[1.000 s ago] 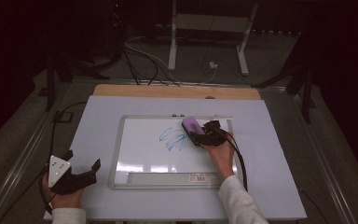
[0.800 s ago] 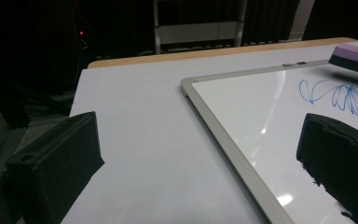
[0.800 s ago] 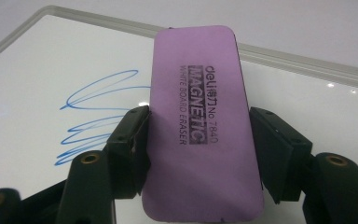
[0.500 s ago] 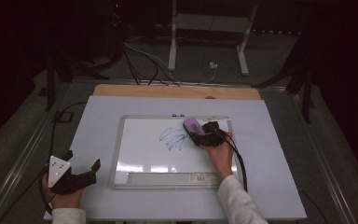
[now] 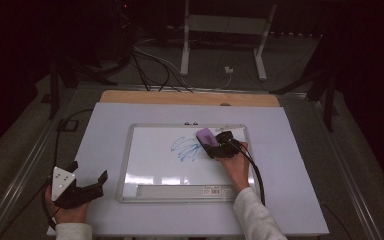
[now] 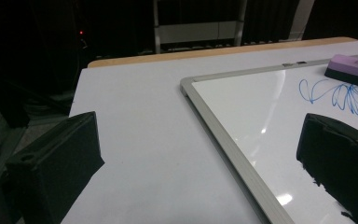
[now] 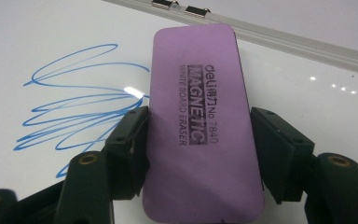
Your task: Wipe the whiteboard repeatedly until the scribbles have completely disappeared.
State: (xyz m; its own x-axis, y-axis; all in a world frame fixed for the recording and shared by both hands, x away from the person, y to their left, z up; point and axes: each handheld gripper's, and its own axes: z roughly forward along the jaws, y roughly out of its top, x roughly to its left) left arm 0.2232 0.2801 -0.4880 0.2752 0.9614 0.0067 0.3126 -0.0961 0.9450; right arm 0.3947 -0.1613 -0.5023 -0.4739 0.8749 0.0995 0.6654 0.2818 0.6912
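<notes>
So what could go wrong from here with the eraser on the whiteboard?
1. The right gripper has the purple eraser between its jaws, which have just been opening slightly; the eraser could slip during a wipe.
2. The left gripper sits open on the table, off the whiteboard, so the board may slide under pushing.
3. The blue scribble spreads wide; one pass may leave streaks.

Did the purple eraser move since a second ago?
Yes, a little. In the high view the purple eraser has slid slightly right and toward the whiteboard's top frame, off the blue scribble, held by the right gripper.
</notes>
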